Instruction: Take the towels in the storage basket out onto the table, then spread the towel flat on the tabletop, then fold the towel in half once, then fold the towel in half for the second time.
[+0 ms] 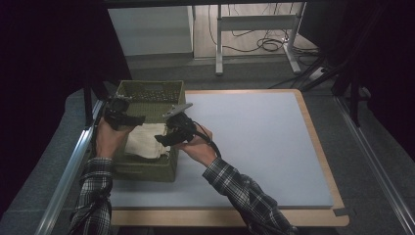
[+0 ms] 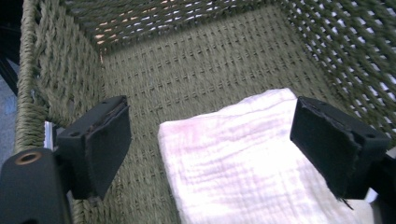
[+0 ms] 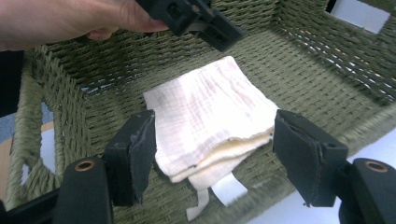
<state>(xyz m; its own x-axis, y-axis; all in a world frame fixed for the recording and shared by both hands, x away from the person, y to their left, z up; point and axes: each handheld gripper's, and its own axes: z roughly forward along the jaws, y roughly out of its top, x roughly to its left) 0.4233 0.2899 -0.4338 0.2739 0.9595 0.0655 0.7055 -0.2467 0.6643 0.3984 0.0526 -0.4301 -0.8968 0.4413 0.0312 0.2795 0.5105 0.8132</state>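
Dim room, cables on the floor behind, and a counter point(image 1: 254, 147) with a pale blue mat on top. The left gripper point(image 2: 210, 140) has its fingers point(image 2: 100, 140) spread wide with nothing pinched, same deal with the right gripper point(image 3: 215, 158), whose fingers point(image 3: 135, 154) stand open on either side of the cloth without touching it. The folded cream cloth point(image 3: 210, 116) lies flat on the floor of the green woven basket point(image 1: 147, 93), which sits at the counter's left edge. It looks light, soft and floppy, so it'll probably sag unless grabbed at the stacked folded edge. A small white tag point(image 3: 229, 189) pokes out underneath, no readable writing.
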